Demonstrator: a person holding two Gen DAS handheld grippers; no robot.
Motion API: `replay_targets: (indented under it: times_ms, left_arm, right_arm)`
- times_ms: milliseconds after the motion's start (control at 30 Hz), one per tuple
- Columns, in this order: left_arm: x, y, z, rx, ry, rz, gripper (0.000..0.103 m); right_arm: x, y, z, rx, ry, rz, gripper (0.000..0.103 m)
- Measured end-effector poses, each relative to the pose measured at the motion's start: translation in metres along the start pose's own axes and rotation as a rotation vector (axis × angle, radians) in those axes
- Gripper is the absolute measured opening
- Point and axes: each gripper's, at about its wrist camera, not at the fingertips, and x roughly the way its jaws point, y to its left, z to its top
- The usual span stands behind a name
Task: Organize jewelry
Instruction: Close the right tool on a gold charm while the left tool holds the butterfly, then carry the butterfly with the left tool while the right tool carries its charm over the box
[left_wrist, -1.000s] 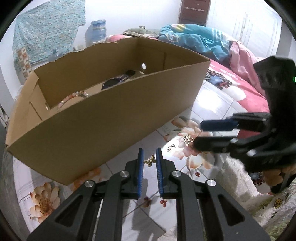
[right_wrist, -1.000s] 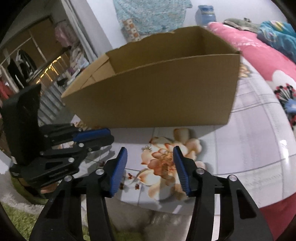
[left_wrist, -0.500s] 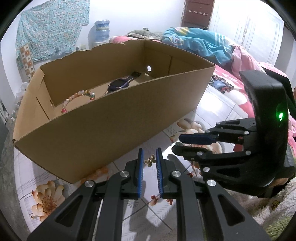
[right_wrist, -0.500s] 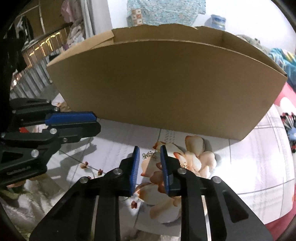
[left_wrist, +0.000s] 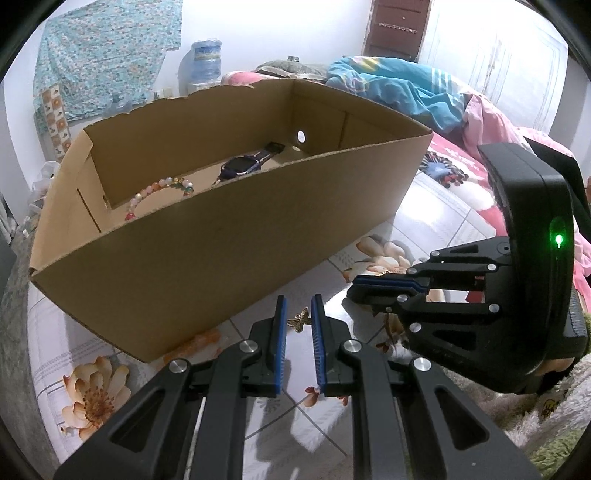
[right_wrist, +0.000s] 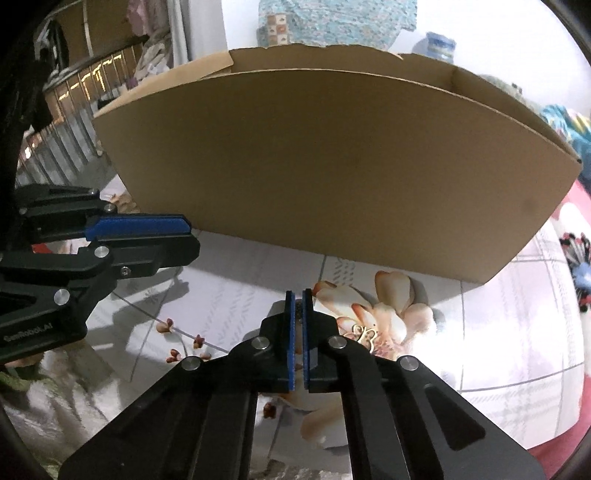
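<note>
A cardboard box (left_wrist: 229, 236) stands on the floral sheet; inside lie a bead bracelet (left_wrist: 159, 188) and a dark watch (left_wrist: 243, 166). My left gripper (left_wrist: 298, 314) is shut on a small gold butterfly charm (left_wrist: 299, 319), held just above the sheet in front of the box. My right gripper (right_wrist: 298, 299) is shut in front of the box wall (right_wrist: 332, 166); a thin silvery piece shows between its pads, too small to name. A gold clover charm (right_wrist: 364, 332) lies on the sheet right of it. The right gripper also shows in the left wrist view (left_wrist: 388, 286).
The bed carries a floral sheet (left_wrist: 92, 391), a blue blanket (left_wrist: 399, 92) and pink bedding (left_wrist: 491, 122) at the right. A fluffy pale rug (left_wrist: 535, 417) lies at the lower right. The left gripper's fingers (right_wrist: 136, 225) reach in from the left in the right wrist view.
My right gripper has closed from wide open to shut and moved in toward the box. My left gripper has stayed shut on the butterfly charm and risen slightly.
</note>
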Motion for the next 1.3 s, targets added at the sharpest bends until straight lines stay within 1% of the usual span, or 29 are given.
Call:
replay_targets:
  times_ms: [67, 300, 533, 733, 867, 967, 1100, 1167, 1300]
  left_arm:
    - [-0.002, 0.0, 0.001, 0.002, -0.006, 0.003, 0.012]
    - [-0.012, -0.005, 0.0, 0.007, -0.025, 0.008, 0.012]
    - [-0.029, -0.009, 0.002, 0.02, -0.066, 0.007, 0.012]
    - [-0.059, -0.008, 0.015, 0.014, -0.144, -0.04, 0.012]
    - [-0.083, -0.007, 0.034, 0.024, -0.216, -0.071, 0.012]
    - [-0.088, -0.003, 0.051, 0.02, -0.245, -0.08, 0.012]
    - [-0.077, 0.007, 0.076, -0.009, -0.231, -0.077, 0.012]
    - [-0.064, 0.014, 0.09, -0.027, -0.194, -0.064, 0.012]
    - [-0.03, 0.033, 0.11, -0.112, -0.099, -0.088, 0.012]
  right_arm:
    - [-0.005, -0.007, -0.004, 0.012, -0.009, 0.012, 0.0]
    - [-0.023, -0.028, -0.003, 0.055, -0.049, 0.048, 0.0]
    - [-0.047, -0.054, -0.004, 0.115, -0.102, 0.105, 0.0]
    - [-0.077, -0.068, 0.003, 0.139, -0.181, 0.153, 0.0]
    - [-0.098, -0.071, 0.017, 0.137, -0.24, 0.182, 0.0]
    - [-0.105, -0.073, 0.038, 0.137, -0.271, 0.208, 0.0]
    - [-0.1, -0.083, 0.068, 0.157, -0.276, 0.262, 0.0]
    - [-0.092, -0.091, 0.081, 0.174, -0.258, 0.281, 0.0]
    - [-0.068, -0.109, 0.104, 0.222, -0.188, 0.327, 0.0]
